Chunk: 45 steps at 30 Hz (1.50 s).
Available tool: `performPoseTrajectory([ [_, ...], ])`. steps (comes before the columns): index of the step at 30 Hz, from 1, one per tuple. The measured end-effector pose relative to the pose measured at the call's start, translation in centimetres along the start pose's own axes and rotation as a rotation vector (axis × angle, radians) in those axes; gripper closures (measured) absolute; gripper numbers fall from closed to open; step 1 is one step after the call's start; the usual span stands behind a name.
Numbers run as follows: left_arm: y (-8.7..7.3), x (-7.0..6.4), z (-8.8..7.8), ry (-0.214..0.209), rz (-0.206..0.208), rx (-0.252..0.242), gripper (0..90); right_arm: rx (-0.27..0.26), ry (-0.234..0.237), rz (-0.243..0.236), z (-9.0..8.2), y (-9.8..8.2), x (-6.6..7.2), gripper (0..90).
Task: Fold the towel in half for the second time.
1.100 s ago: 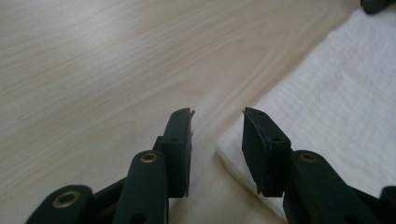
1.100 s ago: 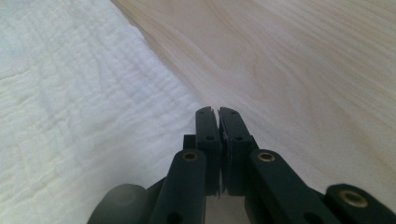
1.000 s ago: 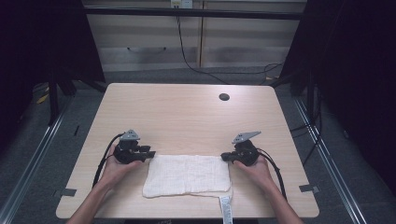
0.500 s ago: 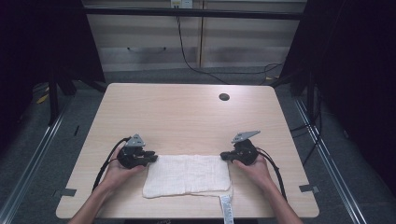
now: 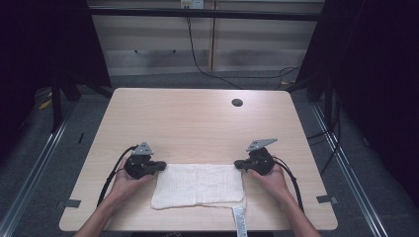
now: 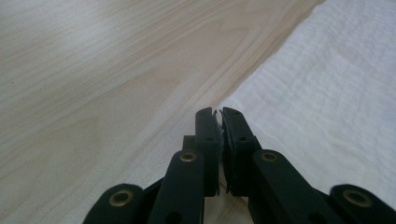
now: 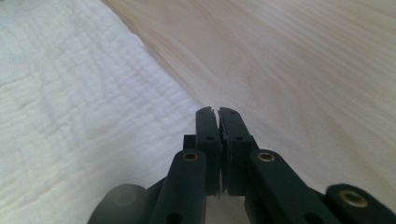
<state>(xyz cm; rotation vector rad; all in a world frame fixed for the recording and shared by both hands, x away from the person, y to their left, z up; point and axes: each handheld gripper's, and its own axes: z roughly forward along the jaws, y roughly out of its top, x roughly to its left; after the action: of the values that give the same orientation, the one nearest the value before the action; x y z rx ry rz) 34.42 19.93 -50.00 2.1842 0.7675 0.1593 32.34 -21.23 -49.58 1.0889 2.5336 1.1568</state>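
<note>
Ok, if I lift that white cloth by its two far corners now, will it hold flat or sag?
Likely sag: the white cloth looks thin and crinkled, lying limp on the table. It seems folded double, so layers may part. Probably light; the left gripper and right gripper stand shut at its corners, but whether either pinches fabric is unclear.

The table (image 5: 197, 123) lies bare from nine round through twelve to three o'clock. At six the cloth (image 5: 197, 185) spans the room between the left gripper (image 5: 160, 166) and right gripper (image 5: 238, 164).
</note>
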Motion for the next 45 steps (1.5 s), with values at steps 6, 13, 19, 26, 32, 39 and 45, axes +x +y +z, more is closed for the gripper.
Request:
performPoseTrajectory([
  [6, 0.2, 0.2, -0.5, -0.008, -0.013, -0.026, 85.9, -0.041, -0.016, 0.004, -1.0, 0.4, -0.1, 87.3],
  [13, 0.7, 0.3, -1.3, -0.008, -0.031, -0.074, 86.0, -0.074, -0.025, -0.01, -1.6, 1.1, -0.2, 87.3],
  [19, 2.0, 0.4, -1.8, 0.004, -0.03, -0.101, 86.0, -0.094, -0.037, -0.015, -2.3, 1.7, -0.1, 87.4],
  [26, 4.1, 0.8, -2.4, 0.01, -0.028, -0.152, 86.1, -0.122, -0.044, -0.016, -2.8, 2.6, -0.7, 87.5],
  [32, 3.2, 1.4, -2.5, 0.013, -0.065, -0.167, 86.0, -0.144, -0.051, -0.021, -3.2, 2.8, -0.8, 87.5],
  [39, 3.1, 1.3, -2.3, 0.01, -0.057, -0.154, 86.1, -0.156, -0.041, -0.043, -3.3, 2.9, -0.2, 87.6],
  [45, 3.0, 1.2, -2.3, 0.011, -0.058, -0.148, 86.2, -0.167, -0.021, -0.05, -3.9, 3.0, 0.4, 87.6],
])
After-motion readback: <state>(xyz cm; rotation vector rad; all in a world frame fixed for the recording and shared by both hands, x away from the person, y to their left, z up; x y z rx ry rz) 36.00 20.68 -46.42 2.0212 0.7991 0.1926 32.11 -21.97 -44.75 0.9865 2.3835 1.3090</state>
